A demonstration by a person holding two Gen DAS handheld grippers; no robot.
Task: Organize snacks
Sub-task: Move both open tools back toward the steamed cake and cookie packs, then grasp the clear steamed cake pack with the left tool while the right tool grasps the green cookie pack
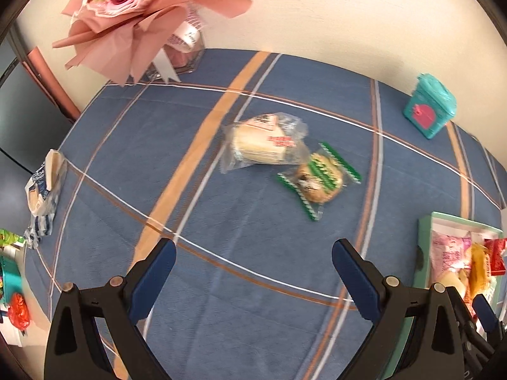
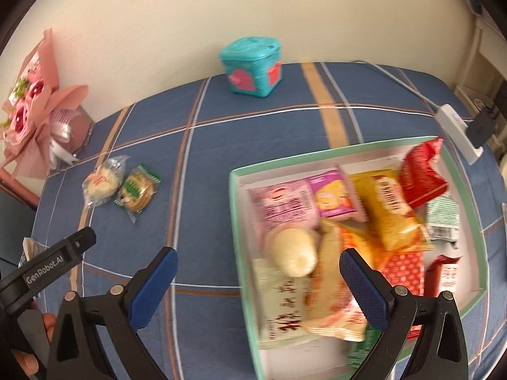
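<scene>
Two wrapped snacks lie together on the blue plaid cloth: a pale bun in clear wrap and a cookie in a green-edged wrap. My left gripper is open and empty, a little short of them. My right gripper is open and empty over the near left edge of a green-rimmed box holding several wrapped snacks. Another blue-and-white packet lies at the cloth's left edge.
A pink paper bouquet stands at the back left. A teal tin sits by the wall. A white power strip and cable lie at the right. The left gripper's body shows at the lower left.
</scene>
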